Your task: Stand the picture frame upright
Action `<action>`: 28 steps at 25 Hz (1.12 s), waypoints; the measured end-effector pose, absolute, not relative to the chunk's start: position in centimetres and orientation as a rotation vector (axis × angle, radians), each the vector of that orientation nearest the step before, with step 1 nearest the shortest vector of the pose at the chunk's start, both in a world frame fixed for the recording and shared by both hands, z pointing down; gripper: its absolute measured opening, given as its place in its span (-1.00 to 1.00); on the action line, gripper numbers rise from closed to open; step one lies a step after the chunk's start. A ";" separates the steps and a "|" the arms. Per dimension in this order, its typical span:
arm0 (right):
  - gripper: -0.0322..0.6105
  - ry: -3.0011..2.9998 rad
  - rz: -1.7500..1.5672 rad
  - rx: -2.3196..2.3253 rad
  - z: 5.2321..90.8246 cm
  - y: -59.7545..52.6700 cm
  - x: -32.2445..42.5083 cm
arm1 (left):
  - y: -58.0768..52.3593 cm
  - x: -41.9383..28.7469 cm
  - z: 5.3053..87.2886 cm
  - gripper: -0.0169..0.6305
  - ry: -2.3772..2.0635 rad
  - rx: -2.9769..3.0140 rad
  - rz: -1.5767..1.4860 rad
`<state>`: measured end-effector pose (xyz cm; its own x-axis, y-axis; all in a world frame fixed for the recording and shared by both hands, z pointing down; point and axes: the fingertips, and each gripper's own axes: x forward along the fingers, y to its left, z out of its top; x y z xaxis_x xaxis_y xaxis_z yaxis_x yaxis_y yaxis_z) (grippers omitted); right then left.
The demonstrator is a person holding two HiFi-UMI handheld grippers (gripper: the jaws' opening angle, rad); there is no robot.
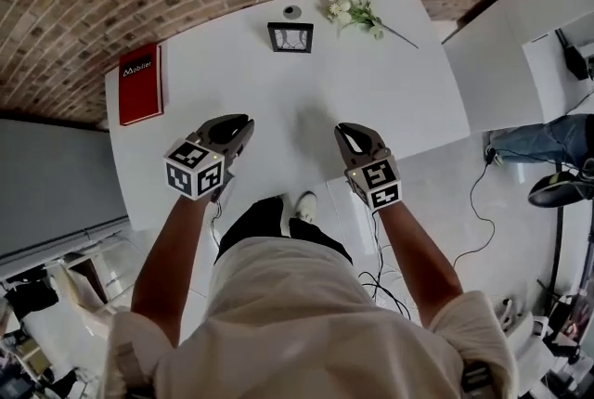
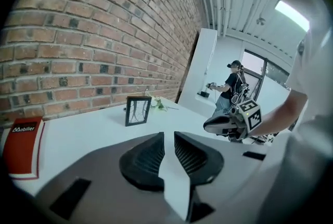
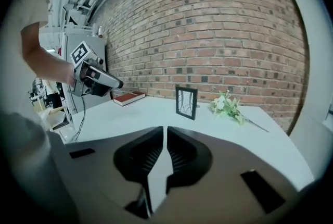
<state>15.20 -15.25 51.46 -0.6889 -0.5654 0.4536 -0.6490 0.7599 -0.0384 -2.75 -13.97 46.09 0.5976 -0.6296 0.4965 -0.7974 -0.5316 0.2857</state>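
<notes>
Picture frame: the black picture frame [image 1: 290, 37] stands upright at the far middle of the white table [image 1: 278, 109], facing the near side. Both gripper views show it on edge [image 2: 138, 111] [image 3: 186, 102]. Its print reads only as thin branching lines, and whatever props it up behind is hidden.
Left gripper: the left gripper [image 1: 243, 126] hangs over the near left of the table, well apart from the frame. Its jaws stand apart [image 2: 169, 135] with only bare tabletop between them.
Right gripper: the right gripper [image 1: 342, 130] hangs over the near right. Its jaws are closed to a hairline slit [image 3: 164, 129] and hold nothing.
Flowers: a pale sprig of flowers [image 1: 355, 12] lies to the right of the frame, near the far edge.
Red book: a red book [image 1: 141, 83] lies flat at the far left. The left gripper view cuts it off at the picture's edge [image 2: 23, 146].
Small round object: a small round object [image 1: 292, 12] sits just beyond the frame, too small to identify.
Second person: a second person [image 2: 234, 85] stands far off. In the head view only a leg and a shoe [image 1: 548, 147] show at the right edge.
</notes>
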 end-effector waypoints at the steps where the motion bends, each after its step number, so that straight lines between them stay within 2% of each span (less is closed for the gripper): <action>1: -0.82 -2.544 0.281 0.922 51.3 -13.8 15.4 | -12.5 -2.5 45.7 -0.78 -1.114 2.344 0.464; 13: -0.82 -2.543 0.316 0.927 47.7 1.1 17.2 | 0.0 1.3 44.4 -0.75 -0.854 2.422 0.469; 19: -0.86 -2.541 0.295 0.976 46.0 5.4 12.6 | 5.4 -1.6 43.1 -0.77 -0.811 2.461 0.442; 28: -0.86 -2.541 0.298 1.075 44.0 12.2 5.3 | 14.0 -8.5 43.6 -0.93 -0.731 2.478 0.478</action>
<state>5.32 12.21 43.95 -0.6433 -0.6472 0.4090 -0.7243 0.6876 -0.0512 -8.53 13.96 43.63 0.7933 -0.4014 0.4577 -0.5803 -0.7260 0.3690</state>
